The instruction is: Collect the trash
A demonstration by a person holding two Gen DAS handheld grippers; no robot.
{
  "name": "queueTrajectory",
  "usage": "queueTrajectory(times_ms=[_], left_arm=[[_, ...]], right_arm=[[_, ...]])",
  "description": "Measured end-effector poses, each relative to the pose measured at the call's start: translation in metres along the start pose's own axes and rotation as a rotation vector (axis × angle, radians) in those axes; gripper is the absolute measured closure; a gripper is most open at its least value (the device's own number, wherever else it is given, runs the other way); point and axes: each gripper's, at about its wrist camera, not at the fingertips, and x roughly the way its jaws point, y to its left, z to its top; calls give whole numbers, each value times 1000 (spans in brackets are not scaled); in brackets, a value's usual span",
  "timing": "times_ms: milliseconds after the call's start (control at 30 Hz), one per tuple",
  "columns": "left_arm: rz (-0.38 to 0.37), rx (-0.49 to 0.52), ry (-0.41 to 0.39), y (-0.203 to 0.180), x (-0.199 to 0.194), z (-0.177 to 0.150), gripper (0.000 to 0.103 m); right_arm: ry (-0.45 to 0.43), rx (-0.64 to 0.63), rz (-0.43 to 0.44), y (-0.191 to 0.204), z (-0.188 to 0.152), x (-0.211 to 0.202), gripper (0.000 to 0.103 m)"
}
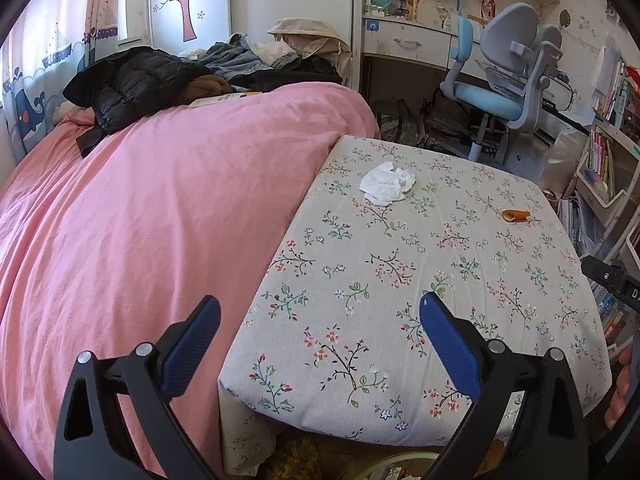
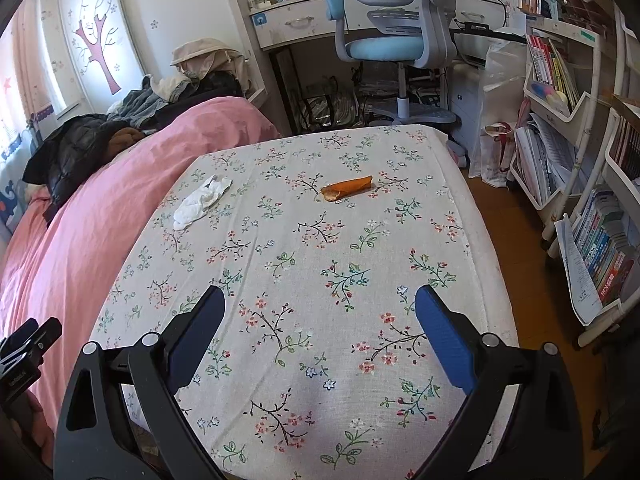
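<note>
A crumpled white tissue (image 1: 387, 187) lies on the floral tablecloth (image 1: 400, 280) near the table's far left edge; it also shows in the right wrist view (image 2: 202, 201). An orange peel (image 1: 516, 214) lies toward the far right; it sits mid-table in the right wrist view (image 2: 347, 188). My left gripper (image 1: 320, 312) is open and empty, hovering over the table's near left edge. My right gripper (image 2: 320, 304) is open and empty above the near part of the table (image 2: 320, 260), well short of both items.
A bed with a pink cover (image 1: 140, 220) and piled clothes (image 1: 132, 80) abuts the table's left side. A blue desk chair (image 2: 392, 40) and desk stand beyond. Bookshelves (image 2: 580, 160) line the right over the wooden floor (image 2: 520, 240).
</note>
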Motion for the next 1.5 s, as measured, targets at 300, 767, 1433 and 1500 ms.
queueTrajectory(times_ms=[300,767,1433,1500], left_arm=[[-1,0,0,0,0,0,8],[-1,-1,5,-2,1,-3,8],[0,-2,8,-2,1,-5,8],[-1,-4,8,-1,1,-5,8]], right_arm=[[4,-4,0,-1,-2,2,11],[5,-4,-1,0,-2,2,11],[4,-10,1,4,-5,2,11],[4,-11,1,5,-5,2,11]])
